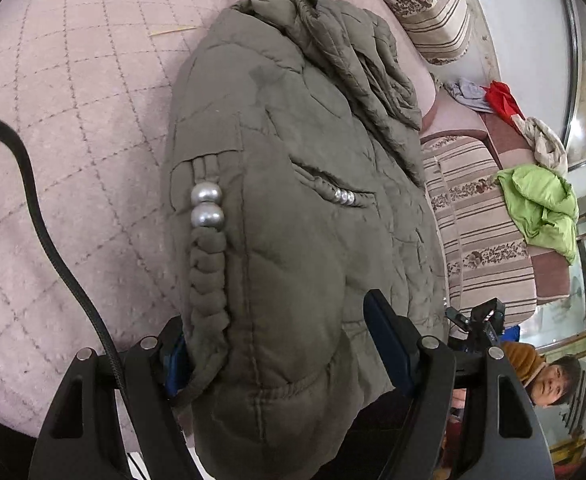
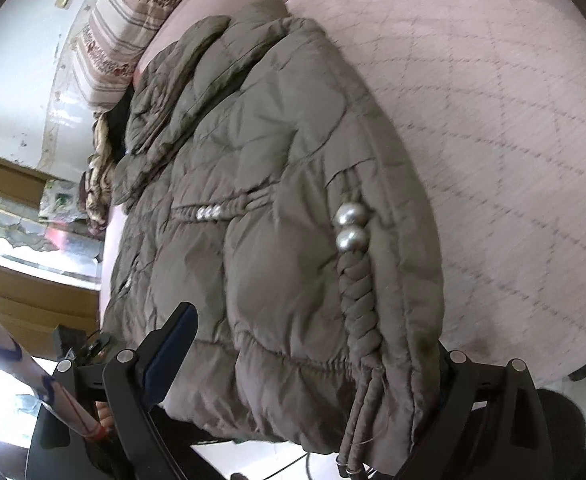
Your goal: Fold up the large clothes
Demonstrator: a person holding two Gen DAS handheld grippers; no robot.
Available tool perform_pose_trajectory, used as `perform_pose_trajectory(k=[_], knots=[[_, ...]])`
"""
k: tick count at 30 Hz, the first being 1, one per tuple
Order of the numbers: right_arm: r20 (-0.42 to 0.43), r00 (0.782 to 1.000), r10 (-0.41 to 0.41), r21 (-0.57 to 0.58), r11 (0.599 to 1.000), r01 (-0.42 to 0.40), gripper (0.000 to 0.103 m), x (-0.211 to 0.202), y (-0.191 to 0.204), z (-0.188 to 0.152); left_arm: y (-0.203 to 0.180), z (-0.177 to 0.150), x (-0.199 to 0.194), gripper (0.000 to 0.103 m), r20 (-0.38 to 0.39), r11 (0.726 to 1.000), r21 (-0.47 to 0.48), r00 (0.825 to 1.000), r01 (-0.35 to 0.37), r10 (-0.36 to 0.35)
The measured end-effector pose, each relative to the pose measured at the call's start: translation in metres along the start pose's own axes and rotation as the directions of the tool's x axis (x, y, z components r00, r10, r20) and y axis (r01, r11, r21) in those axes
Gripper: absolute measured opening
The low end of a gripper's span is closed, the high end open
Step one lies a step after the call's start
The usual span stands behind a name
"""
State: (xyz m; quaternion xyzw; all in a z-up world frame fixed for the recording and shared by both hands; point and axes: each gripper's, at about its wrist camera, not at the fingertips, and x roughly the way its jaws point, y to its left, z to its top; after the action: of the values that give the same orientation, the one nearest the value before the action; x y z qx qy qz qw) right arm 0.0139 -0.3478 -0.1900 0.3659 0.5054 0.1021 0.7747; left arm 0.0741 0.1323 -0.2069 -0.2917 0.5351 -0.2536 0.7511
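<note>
An olive quilted jacket (image 1: 293, 160) (image 2: 273, 160) lies folded on a pink quilted sofa seat (image 1: 73, 120) (image 2: 493, 120). Its near hem bulges towards both cameras. A braided trim with two silver beads (image 1: 207, 204) (image 2: 349, 228) runs down one edge. My left gripper (image 1: 281, 320) stands wide, with the thick hem filling the gap and the pads against it. My right gripper (image 2: 317, 332) likewise straddles the hem. Its right finger is mostly hidden behind the fabric.
Striped cushions (image 1: 481, 220) (image 2: 133, 8) line the sofa back. A green garment (image 1: 545, 204) and a red cloth (image 1: 501, 96) lie on them. A person (image 1: 549, 380) sits beyond the sofa end. A black cable (image 1: 41, 208) crosses the seat. A white tube (image 2: 13, 360) stands at lower left.
</note>
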Motion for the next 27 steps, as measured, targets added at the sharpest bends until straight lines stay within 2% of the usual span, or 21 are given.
perform_pose_trajectory(k=[6, 8, 9, 10, 12, 14, 16, 19, 23, 27], knots=[[-0.047, 0.994, 0.095, -0.001, 0.995, -0.096, 0.097, 0.012, 0.009, -0.018, -0.010, -0.003, 0.004, 0.074, 0.001, 0.998, 0.054, 1.000, -0.029, 0.029], [-0.034, 0.997, 0.072, -0.011, 0.997, -0.072, 0.095, 0.015, 0.014, -0.024, -0.014, -0.002, 0.005, 0.064, 0.004, 0.995, 0.067, 0.997, -0.077, 0.077], [-0.025, 0.998, 0.052, -0.016, 0.999, -0.052, 0.094, 0.015, 0.016, -0.025, -0.016, -0.002, 0.006, 0.053, 0.006, 0.990, 0.073, 0.993, -0.117, 0.117], [-0.016, 1.000, 0.023, -0.019, 1.000, -0.023, 0.089, 0.015, 0.018, -0.026, -0.019, -0.003, 0.006, 0.045, 0.006, 0.985, 0.076, 0.988, -0.157, 0.157], [-0.002, 0.999, -0.035, -0.012, 0.999, 0.035, 0.074, 0.014, 0.020, -0.028, -0.023, -0.004, 0.004, 0.038, 0.018, 0.977, 0.068, 0.979, -0.203, 0.203], [0.000, 0.998, -0.058, -0.007, 0.998, 0.058, 0.054, 0.012, 0.021, -0.027, -0.031, -0.005, 0.001, 0.033, 0.036, 0.965, 0.068, 0.967, -0.253, 0.251], [0.005, 0.998, -0.066, -0.007, 0.998, 0.066, 0.046, 0.008, 0.023, -0.025, -0.045, -0.004, -0.005, 0.028, 0.060, 0.953, 0.083, 0.956, -0.291, 0.286], [0.029, 0.998, -0.060, -0.022, 0.998, 0.061, 0.039, -0.004, 0.032, -0.022, -0.070, -0.005, -0.022, 0.026, 0.117, 0.938, 0.124, 0.944, -0.322, 0.309], [0.077, 0.997, -0.002, -0.057, 0.998, 0.006, 0.032, -0.034, 0.048, -0.021, -0.097, -0.008, -0.049, 0.025, 0.172, 0.937, 0.151, 0.942, -0.314, 0.288], [0.104, 0.994, 0.045, -0.121, 0.992, -0.032, 0.029, -0.069, 0.067, -0.032, -0.114, -0.025, -0.071, 0.025, 0.204, 0.927, 0.183, 0.935, -0.328, 0.290]])
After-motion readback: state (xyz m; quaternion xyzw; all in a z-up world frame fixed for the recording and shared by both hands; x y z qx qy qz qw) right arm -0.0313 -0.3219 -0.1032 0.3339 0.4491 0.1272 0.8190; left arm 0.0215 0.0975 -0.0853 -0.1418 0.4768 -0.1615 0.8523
